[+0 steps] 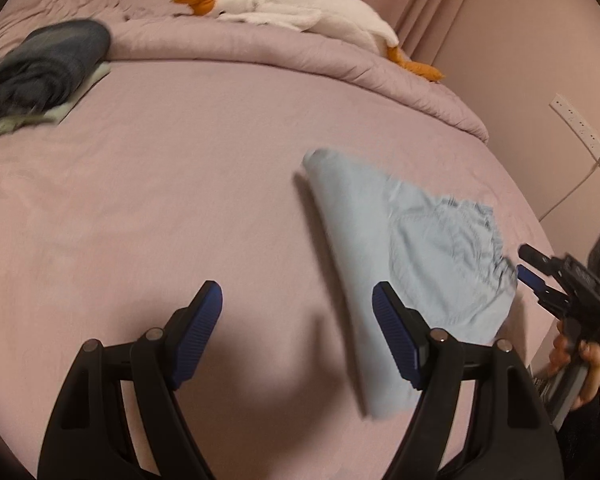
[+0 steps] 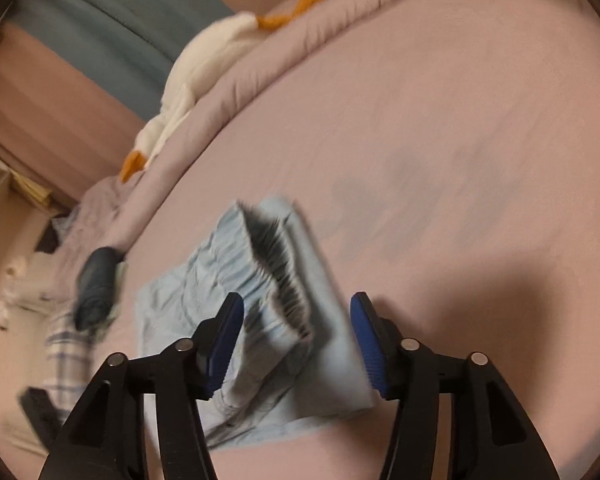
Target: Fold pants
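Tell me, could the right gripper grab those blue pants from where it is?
Probably yes. The right gripper is open, with the pants lying folded on the bed right between and ahead of its fingers, and nothing lies in between.

A bed (image 1: 180,200) with a pink sheet carries everything. Light blue pants (image 1: 412,264), folded, lie flat on the sheet at about 3 o'clock in the left wrist view. A dark folded garment (image 1: 48,68) sits on a pale cloth at 10 o'clock, well apart from the pants. A pink quilt (image 1: 260,48) is bunched along the far side, from 11 to 2 o'clock, and a white plush goose (image 1: 300,8) lies on the quilt.
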The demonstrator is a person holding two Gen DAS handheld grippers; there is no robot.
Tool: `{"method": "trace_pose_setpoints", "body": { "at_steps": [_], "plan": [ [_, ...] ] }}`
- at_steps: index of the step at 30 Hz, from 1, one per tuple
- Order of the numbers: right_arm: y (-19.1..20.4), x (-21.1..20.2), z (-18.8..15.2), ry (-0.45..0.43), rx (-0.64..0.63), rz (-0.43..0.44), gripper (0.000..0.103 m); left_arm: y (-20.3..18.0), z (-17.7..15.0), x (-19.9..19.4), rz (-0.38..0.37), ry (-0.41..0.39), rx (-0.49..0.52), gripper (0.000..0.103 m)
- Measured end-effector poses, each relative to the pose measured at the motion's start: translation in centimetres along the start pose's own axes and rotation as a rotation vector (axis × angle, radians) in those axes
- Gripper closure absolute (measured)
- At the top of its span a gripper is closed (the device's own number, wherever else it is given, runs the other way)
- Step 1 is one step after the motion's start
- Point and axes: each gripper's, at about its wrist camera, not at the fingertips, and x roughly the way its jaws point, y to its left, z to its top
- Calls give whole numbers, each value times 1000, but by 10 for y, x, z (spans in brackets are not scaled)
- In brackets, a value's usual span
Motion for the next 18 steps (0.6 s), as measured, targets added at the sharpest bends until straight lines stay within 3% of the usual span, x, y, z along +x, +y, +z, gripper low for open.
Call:
{"method": "trace_pose_setpoints", "body": {
  "at_steps": [2, 5, 7, 8, 10, 16, 18],
  "plan": [
    [16, -7, -3, -22, -89, 23, 47, -5, 16, 9, -2, -10, 15, 28],
    [60, -6, -23, -7, -303, 77, 47, -11, 35, 23, -33, -2, 11, 42],
    [86, 6, -41, 38, -416, 105, 50, -16, 46, 35, -65, 13, 21, 60],
    [98, 15, -51, 70, -459, 120, 55, -21, 53, 45, -80, 36, 44, 66],
    [117, 31, -69, 125, -530, 148, 66, -26, 59, 58, -82, 67, 76, 86],
    [160, 46, -103, 172, -704, 259, 68, -32, 66, 92, -57, 129, 201, 86],
    [168, 56, -118, 212, -794, 236, 76, -31, 66, 104, -47, 166, 221, 86]
  ]
}}
